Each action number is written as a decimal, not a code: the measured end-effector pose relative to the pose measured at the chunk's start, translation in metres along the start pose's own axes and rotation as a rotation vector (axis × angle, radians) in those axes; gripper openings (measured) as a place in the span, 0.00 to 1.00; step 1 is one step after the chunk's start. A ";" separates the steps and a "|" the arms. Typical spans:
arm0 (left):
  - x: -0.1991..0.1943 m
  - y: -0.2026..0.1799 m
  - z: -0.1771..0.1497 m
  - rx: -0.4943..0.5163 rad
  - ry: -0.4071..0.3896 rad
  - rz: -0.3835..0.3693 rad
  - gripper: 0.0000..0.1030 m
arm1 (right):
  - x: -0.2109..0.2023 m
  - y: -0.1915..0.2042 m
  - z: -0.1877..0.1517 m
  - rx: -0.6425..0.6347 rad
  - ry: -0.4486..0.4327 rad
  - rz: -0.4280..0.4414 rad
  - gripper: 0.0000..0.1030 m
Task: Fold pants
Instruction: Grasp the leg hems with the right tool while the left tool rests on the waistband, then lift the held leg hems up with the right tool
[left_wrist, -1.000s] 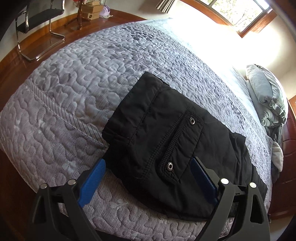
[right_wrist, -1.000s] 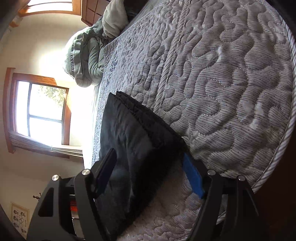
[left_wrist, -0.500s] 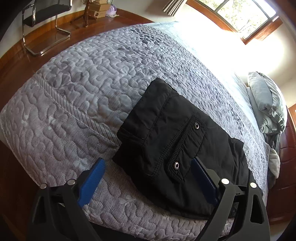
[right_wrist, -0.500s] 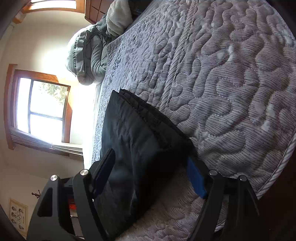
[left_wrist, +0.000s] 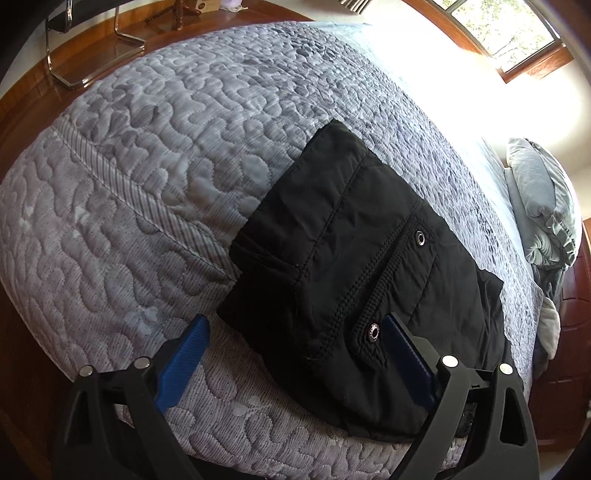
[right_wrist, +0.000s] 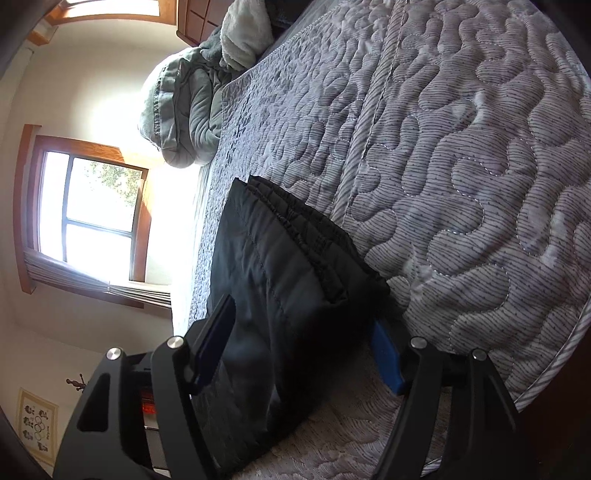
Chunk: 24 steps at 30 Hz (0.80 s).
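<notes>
Black pants lie folded into a compact stack on the grey quilted bed, a snap pocket on top. My left gripper is open and empty, hovering just above the stack's near edge. In the right wrist view the pants show their layered folded edges. My right gripper is open, its fingers straddling the near end of the stack, one blue pad beside the quilt.
Grey pillows and a crumpled blanket lie at the head of the bed. A chrome chair stands on the wooden floor beyond the far side. A window is bright behind the bed.
Both grippers have pulled back slightly from the folded pants. The pants lie still.
</notes>
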<state>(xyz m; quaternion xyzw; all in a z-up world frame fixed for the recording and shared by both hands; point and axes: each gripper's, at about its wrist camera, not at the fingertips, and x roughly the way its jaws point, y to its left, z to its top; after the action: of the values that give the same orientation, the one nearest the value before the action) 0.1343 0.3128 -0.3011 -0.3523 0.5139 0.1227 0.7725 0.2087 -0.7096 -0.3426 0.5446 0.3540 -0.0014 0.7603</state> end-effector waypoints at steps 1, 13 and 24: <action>0.003 -0.001 0.000 -0.004 0.006 0.001 0.92 | 0.001 0.000 0.000 0.001 0.001 -0.005 0.65; 0.016 -0.007 -0.006 0.008 0.033 0.004 0.92 | -0.008 0.023 0.003 -0.074 -0.003 -0.015 0.28; 0.012 -0.006 -0.007 0.014 0.033 -0.008 0.92 | -0.025 0.104 -0.005 -0.278 -0.044 -0.089 0.18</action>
<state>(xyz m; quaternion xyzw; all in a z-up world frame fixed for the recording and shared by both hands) 0.1378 0.3014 -0.3105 -0.3510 0.5260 0.1104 0.7667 0.2278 -0.6727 -0.2444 0.4178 0.3580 0.0021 0.8350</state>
